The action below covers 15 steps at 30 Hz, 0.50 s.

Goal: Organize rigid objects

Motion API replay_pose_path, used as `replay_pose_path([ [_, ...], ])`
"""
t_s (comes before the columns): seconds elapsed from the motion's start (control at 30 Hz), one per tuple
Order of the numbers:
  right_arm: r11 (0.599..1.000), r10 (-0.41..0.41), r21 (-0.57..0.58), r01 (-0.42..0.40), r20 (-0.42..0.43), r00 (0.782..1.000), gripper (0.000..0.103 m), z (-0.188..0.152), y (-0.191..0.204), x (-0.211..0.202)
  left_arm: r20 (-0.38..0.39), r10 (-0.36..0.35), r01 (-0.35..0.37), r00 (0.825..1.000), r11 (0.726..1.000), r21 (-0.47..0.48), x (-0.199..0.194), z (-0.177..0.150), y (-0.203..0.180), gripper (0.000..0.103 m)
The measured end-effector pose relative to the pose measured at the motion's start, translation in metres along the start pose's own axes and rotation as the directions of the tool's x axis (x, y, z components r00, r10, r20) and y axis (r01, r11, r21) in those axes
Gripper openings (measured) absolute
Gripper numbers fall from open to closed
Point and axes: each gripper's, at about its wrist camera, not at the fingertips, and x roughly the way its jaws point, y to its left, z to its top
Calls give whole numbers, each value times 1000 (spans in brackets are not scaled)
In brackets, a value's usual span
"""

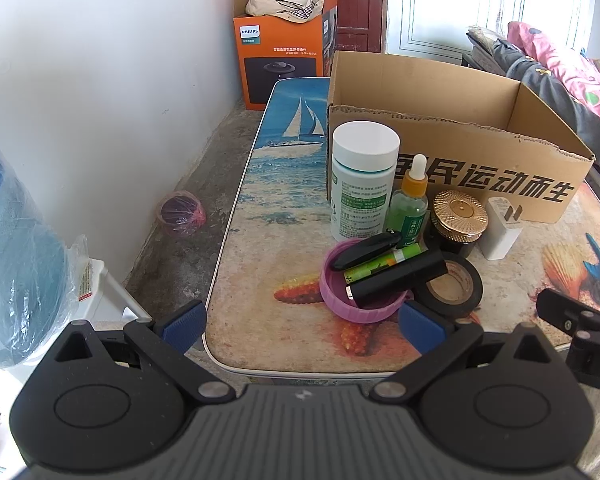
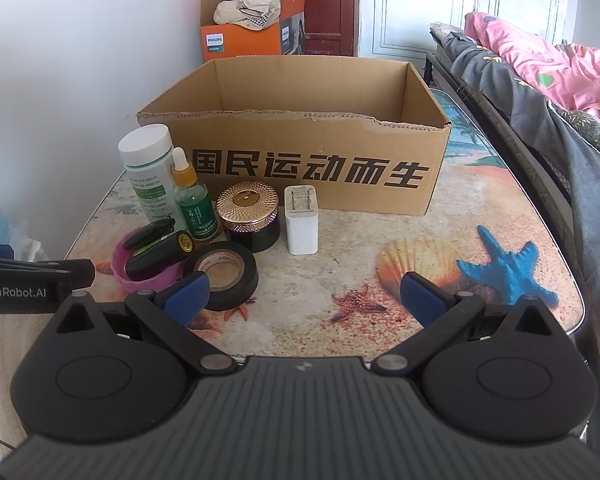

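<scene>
An open cardboard box (image 1: 456, 160) (image 2: 312, 168) stands at the back of the table. In front of it stand a white-capped bottle (image 1: 360, 176) (image 2: 148, 168), a green dropper bottle (image 1: 410, 204) (image 2: 192, 204), a gold-lidded black jar (image 1: 458, 218) (image 2: 250, 216) and a white charger (image 1: 502, 228) (image 2: 302, 220). A purple lid (image 1: 360, 308) (image 2: 144, 280) holds a black tube (image 1: 396, 278) (image 2: 160, 258), a green stick (image 1: 384, 266) and a black fob (image 1: 364, 250). A black tape roll (image 1: 454, 290) (image 2: 224, 274) lies beside it. My left gripper (image 1: 304, 324) is open, empty, just short of the lid. My right gripper (image 2: 304, 300) is open, empty.
An orange Philips box (image 1: 284, 52) (image 2: 244, 28) with cloth in it stands on the floor behind the table. A bed with pink bedding (image 2: 540, 68) runs along the right. A wrapped blue bundle (image 1: 16, 272) and a pink bag (image 1: 182, 216) lie at the left.
</scene>
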Motion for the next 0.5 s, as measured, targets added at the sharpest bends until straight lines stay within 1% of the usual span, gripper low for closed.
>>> replay_pose_path([
  [0.5,1000,0,0,0,-1,1000,102,0,0,0,2,4,-4,1000,1000,9,-1,0,-1,103],
])
